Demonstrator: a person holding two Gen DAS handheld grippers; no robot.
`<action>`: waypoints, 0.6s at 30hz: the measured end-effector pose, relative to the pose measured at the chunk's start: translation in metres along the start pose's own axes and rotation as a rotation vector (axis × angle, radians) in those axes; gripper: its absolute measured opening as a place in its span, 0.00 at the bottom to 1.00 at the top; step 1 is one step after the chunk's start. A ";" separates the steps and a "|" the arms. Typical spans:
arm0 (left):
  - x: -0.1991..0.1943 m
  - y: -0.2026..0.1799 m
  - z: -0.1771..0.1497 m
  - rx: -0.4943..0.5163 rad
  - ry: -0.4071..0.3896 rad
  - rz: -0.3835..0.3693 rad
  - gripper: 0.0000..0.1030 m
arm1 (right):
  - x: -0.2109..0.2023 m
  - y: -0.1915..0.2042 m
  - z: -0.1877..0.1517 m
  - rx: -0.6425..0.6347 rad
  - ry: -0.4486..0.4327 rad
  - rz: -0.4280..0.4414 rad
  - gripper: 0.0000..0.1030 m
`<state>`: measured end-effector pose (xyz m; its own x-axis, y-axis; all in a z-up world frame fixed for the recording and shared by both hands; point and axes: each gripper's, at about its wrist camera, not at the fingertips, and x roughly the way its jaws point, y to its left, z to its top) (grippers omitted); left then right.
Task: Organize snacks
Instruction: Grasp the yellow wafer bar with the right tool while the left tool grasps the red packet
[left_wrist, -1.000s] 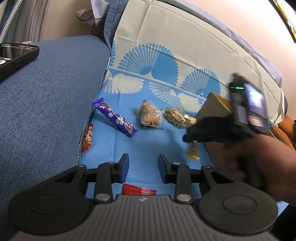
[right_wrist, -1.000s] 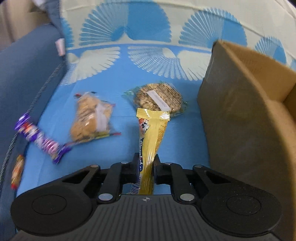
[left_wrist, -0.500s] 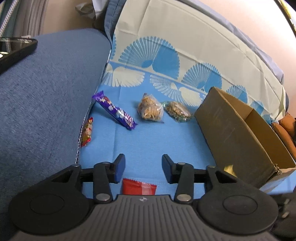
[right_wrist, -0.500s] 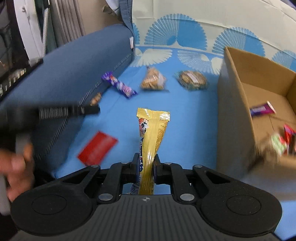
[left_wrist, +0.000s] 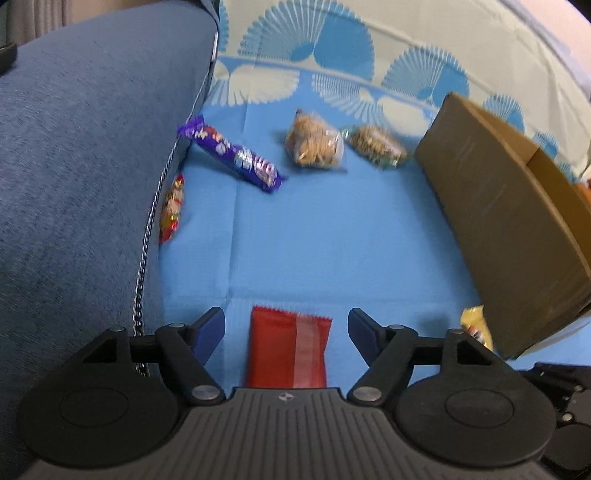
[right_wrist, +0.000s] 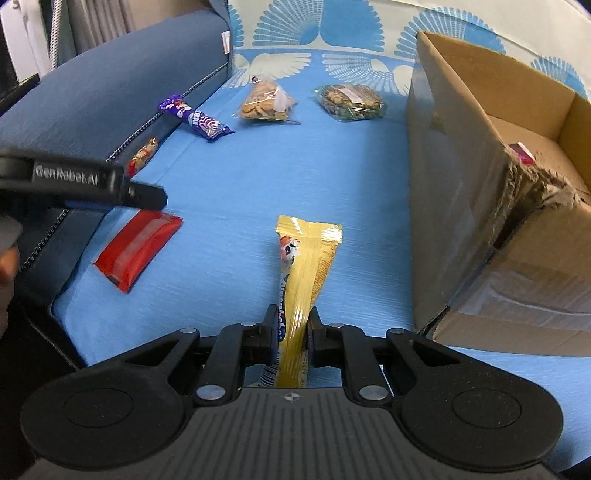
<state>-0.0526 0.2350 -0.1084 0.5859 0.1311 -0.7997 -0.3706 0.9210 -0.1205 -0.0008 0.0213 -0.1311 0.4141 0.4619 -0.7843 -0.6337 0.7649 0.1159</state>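
Left wrist: red packet (left_wrist: 290, 349) lies between the left tool's (left_wrist: 286, 328) just-widened, untouching jaws.

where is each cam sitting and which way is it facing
Left wrist: on the left gripper, tilted down at a red packet between open jaws that have just been opening.
Right wrist: on the right gripper, clamping a yellow packet; a hand shows at left.
Shared: red packet, purple bar, cardboard box.

A blue woven-fabric sofa armrest (left_wrist: 85, 155) rises beside a light blue cloth with fan patterns (right_wrist: 280, 177); grey curtains (right_wrist: 99, 22) hang behind.
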 end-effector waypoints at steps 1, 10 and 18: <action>0.001 -0.001 0.000 0.007 0.010 0.011 0.76 | 0.000 -0.001 -0.001 0.007 -0.002 0.003 0.15; 0.003 -0.008 -0.007 0.047 0.109 0.032 0.76 | -0.006 -0.004 0.000 0.017 -0.007 0.009 0.29; 0.014 -0.017 -0.009 0.104 0.159 0.081 0.71 | -0.001 -0.001 -0.001 0.000 0.006 -0.006 0.29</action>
<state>-0.0450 0.2176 -0.1228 0.4328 0.1543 -0.8882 -0.3304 0.9438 0.0030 -0.0014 0.0198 -0.1313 0.4139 0.4545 -0.7887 -0.6309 0.7678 0.1114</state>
